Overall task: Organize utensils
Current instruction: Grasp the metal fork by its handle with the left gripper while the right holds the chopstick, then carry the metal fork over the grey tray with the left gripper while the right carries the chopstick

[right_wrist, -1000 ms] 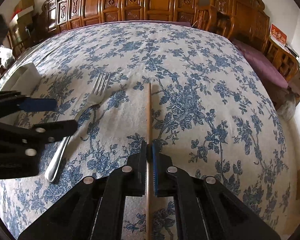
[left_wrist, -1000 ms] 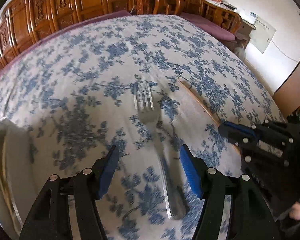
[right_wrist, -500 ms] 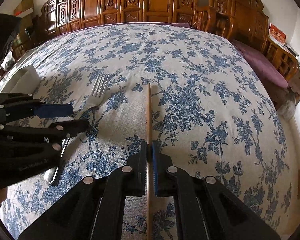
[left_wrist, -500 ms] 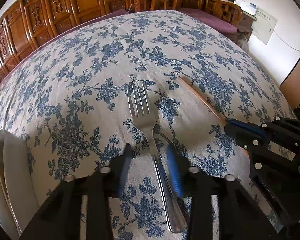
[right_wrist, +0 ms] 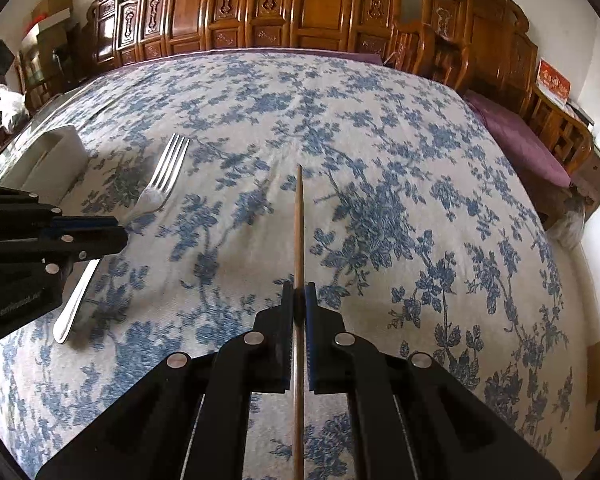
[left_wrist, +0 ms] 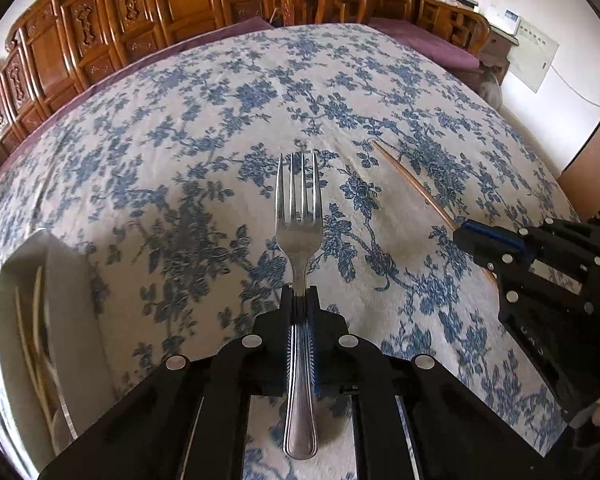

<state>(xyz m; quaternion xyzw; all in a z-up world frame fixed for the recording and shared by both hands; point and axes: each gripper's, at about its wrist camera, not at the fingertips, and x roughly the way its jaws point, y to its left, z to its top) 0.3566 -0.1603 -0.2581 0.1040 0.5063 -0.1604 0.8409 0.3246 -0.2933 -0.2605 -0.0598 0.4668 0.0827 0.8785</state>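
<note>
My left gripper is clamped on the fork: the pads pinch its handle just below the neck, so the tines stick straight out ahead of the fingertips and the rounded handle end trails back between the arms toward me. From the right wrist view the fork looks tilted, head raised and handle end near the floral tablecloth; whether that end touches the cloth I cannot tell.

My right gripper is closed on a wooden chopstick, which runs forward from the pads and also back beneath them, lying along the cloth to the right of the fork. In the left wrist view the right gripper sits right of the fork, the chopstick slanting away from it.

Left of the fork stands a white holder with pale sticks inside.
</note>
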